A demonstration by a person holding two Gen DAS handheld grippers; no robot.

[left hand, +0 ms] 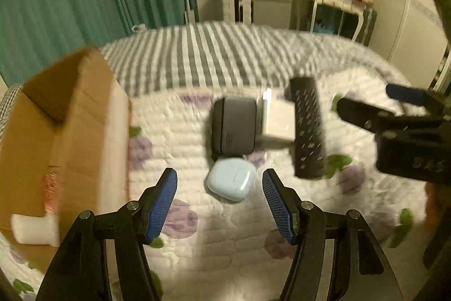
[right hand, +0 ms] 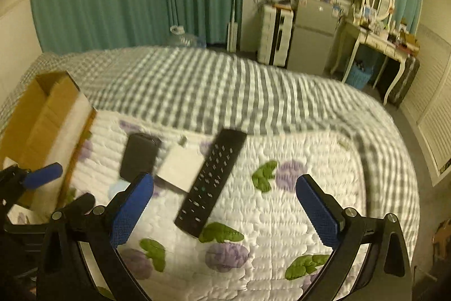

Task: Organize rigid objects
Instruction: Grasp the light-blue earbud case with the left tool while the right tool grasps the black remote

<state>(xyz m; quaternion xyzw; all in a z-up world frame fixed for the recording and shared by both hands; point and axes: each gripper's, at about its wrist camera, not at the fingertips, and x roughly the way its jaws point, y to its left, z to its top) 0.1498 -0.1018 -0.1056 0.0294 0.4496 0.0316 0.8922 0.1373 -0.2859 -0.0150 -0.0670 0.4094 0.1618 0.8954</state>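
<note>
A bed (right hand: 253, 92) fills both views, covered by a grey-and-white striped blanket (left hand: 203, 58) with a white quilt (right hand: 282, 202) printed with purple flowers and green leaves laid over its near part. An open cardboard box (left hand: 73, 126) sits at the left edge of the quilt; a white object (left hand: 33, 229) lies in it, its identity not discernible. The remaining items lie grouped on the quilt to the right of the box. A black remote control (right hand: 211, 182) lies face up, at the right of the group. A dark flat case (left hand: 234, 126) lies at the left of the group. A white box (left hand: 277, 120) sits between the case and the remote, just beside both. A pale blue earbud case (left hand: 231, 182) lies just nearer than the dark case. The left gripper (left hand: 220, 202) hangs above the quilt with jaws spread wide, holding nothing, the earbud case lying between its fingers in view. The right gripper (right hand: 225, 208) is likewise spread wide and empty above the remote.
</note>
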